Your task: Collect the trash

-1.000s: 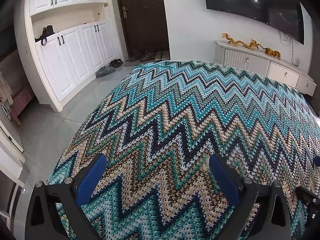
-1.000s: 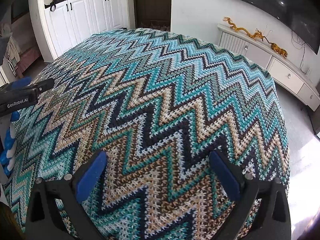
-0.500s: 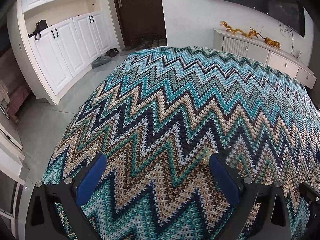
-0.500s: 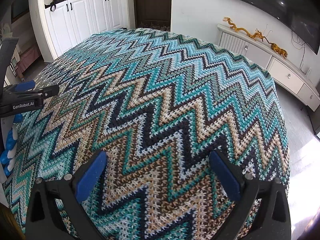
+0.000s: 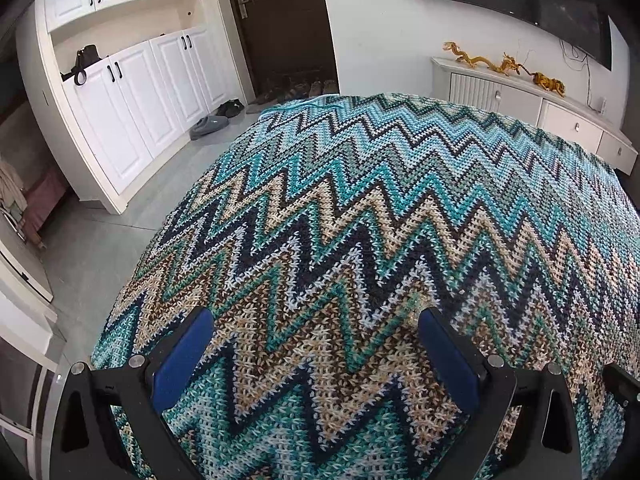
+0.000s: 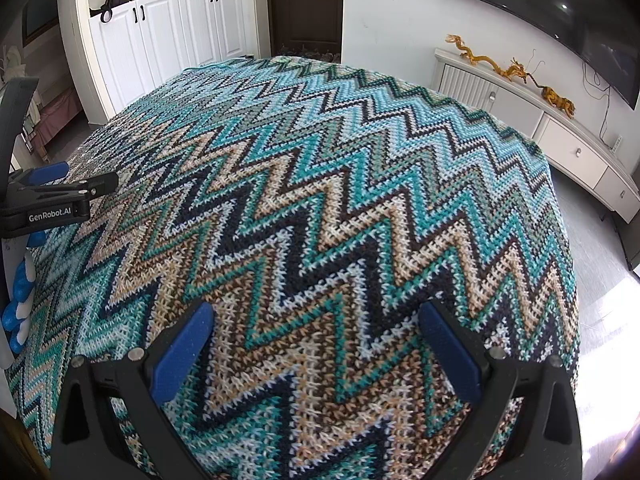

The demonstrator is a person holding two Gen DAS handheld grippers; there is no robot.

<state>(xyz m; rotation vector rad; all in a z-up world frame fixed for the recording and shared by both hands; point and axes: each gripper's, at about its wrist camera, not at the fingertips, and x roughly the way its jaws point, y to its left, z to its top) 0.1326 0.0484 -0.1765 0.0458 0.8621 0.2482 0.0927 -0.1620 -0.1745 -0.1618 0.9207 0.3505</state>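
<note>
Trash is not showing on the zigzag blanket (image 5: pixel 360 220); left gripper (image 5: pixel 316 344) and right gripper (image 6: pixel 316 340) are hovering spread wide, holding nothing, at 6 o'clock.

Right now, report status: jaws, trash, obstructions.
Left gripper open, empty. Right gripper open, empty. No trash in view on the zigzag blanket. Nothing in the way.
</note>
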